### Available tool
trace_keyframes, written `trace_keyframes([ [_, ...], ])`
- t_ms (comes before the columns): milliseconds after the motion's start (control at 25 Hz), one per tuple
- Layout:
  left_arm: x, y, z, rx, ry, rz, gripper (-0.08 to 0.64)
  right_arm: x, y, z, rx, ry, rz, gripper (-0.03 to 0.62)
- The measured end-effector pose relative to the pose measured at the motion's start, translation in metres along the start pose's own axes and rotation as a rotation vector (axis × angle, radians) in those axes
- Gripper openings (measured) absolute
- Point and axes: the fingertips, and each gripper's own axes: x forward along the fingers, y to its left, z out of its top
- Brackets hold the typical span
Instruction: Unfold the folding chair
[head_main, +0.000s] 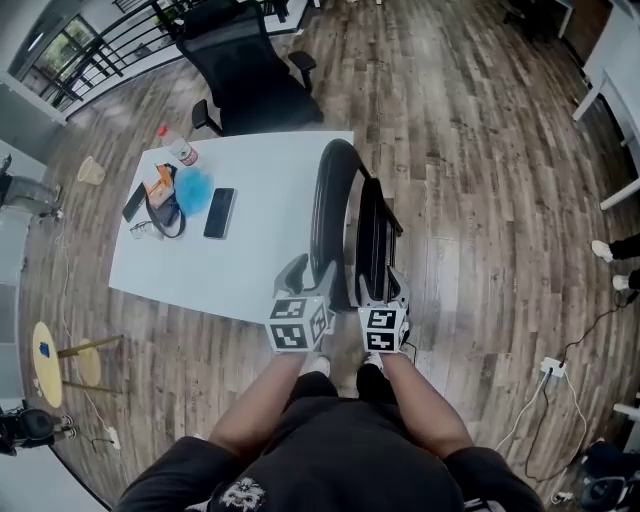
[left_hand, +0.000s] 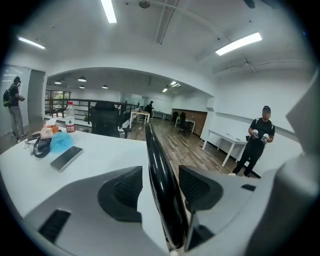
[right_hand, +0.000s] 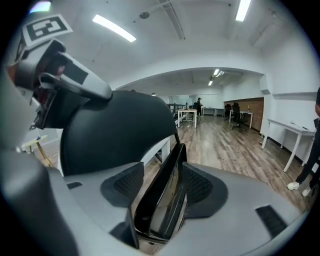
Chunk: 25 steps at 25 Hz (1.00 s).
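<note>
The black folding chair (head_main: 345, 225) stands folded and upright on the wood floor, against the right edge of the white table (head_main: 260, 270). My left gripper (head_main: 310, 275) straddles the curved top edge of its backrest (left_hand: 157, 165); table shows between that rim and the left pad, so the left gripper (left_hand: 160, 190) is open. My right gripper (head_main: 378, 288) reaches over the folded seat panel (right_hand: 167, 185). The right gripper (right_hand: 164, 187) is open, with floor visible beside its left pad. The broad black backrest (right_hand: 115, 135) fills the left of the right gripper view.
On the table lie a phone (head_main: 219, 212), a blue cloth (head_main: 192, 188), a bottle (head_main: 178, 148) and small items. A black office chair (head_main: 245, 70) stands behind it. A power strip with cable (head_main: 553, 368) lies on the floor at the right. A person (left_hand: 260, 142) stands farther off.
</note>
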Motion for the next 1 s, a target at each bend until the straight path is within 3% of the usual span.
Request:
trace_keyframes([
  [560, 0.037, 0.005, -0.017, -0.041, 0.130, -0.062, 0.215, 0.092, 0.024, -0.061, -0.022, 0.312, 0.046, 0.287],
  [1000, 0.057, 0.007, -0.011, -0.039, 0.174, -0.119, 0.170, 0.114, 0.026, -0.071, -0.021, 0.400, 0.055, 0.287],
])
